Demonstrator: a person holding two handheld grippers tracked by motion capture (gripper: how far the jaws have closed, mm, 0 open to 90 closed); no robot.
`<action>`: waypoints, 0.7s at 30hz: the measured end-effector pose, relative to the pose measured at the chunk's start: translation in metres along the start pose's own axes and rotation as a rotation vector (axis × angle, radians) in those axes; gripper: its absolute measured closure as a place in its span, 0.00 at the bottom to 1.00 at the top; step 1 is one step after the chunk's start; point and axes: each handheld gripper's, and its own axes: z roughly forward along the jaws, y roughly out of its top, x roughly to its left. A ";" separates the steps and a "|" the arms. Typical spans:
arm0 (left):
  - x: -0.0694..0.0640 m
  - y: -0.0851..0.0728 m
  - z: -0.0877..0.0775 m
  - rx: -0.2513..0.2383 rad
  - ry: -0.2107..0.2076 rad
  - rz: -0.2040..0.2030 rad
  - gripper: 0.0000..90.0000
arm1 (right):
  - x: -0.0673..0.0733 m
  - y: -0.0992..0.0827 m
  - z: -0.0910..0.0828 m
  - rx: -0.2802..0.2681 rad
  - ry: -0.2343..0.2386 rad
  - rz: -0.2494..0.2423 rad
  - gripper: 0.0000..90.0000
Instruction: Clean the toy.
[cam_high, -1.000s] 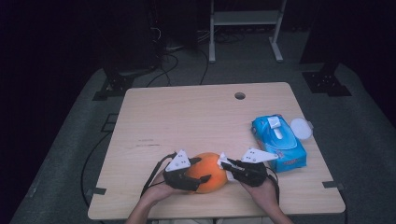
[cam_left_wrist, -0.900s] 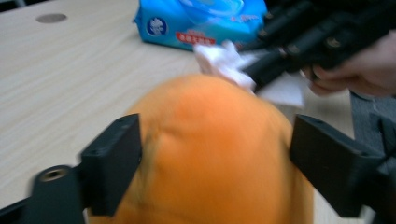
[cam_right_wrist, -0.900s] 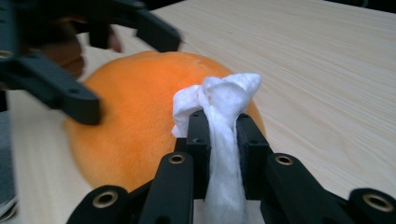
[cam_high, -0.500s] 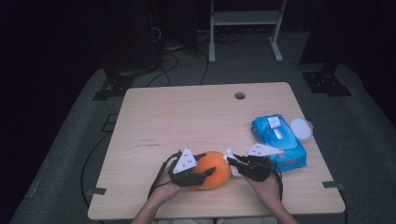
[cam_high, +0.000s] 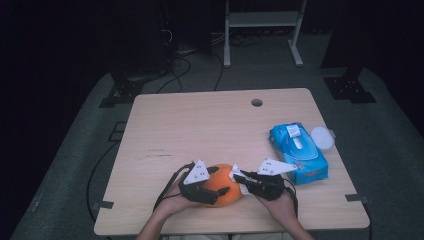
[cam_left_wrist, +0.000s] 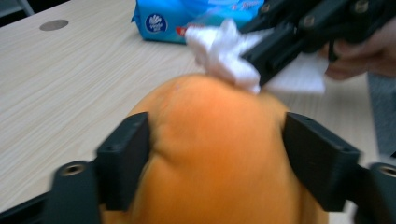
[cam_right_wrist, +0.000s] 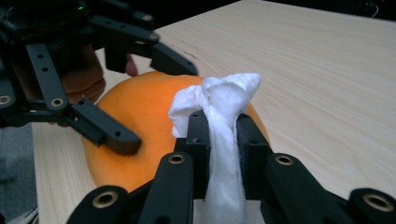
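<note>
Orange fruit (cam_high: 223, 185) sits at the table's (cam_high: 210, 130) near edge, clamped by the left gripper (cam_high: 212, 185); the right gripper (cam_high: 239, 176) pinches a white wipe (cam_right_wrist: 219, 105) against it. Hard rubbing could roll the fruit free.

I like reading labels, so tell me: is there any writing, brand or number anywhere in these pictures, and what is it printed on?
None can be read.
Blue wipes pack: a round white logo with small lettering and a red strip of print, both too blurred to read.
Same pack from the high view: print too small to read.
Orange fruit, white tissue and table: no writing.
</note>
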 end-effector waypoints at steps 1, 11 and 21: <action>0.001 0.000 0.000 0.001 0.008 -0.006 0.35 | -0.003 -0.002 -0.001 -0.002 -0.002 0.023 0.86; 0.010 -0.009 -0.001 -0.040 0.027 -0.069 0.37 | -0.013 -0.008 -0.002 0.008 -0.022 0.102 0.86; 0.001 -0.003 0.004 -0.034 0.069 -0.079 0.34 | -0.020 -0.017 0.000 0.047 -0.069 0.151 0.86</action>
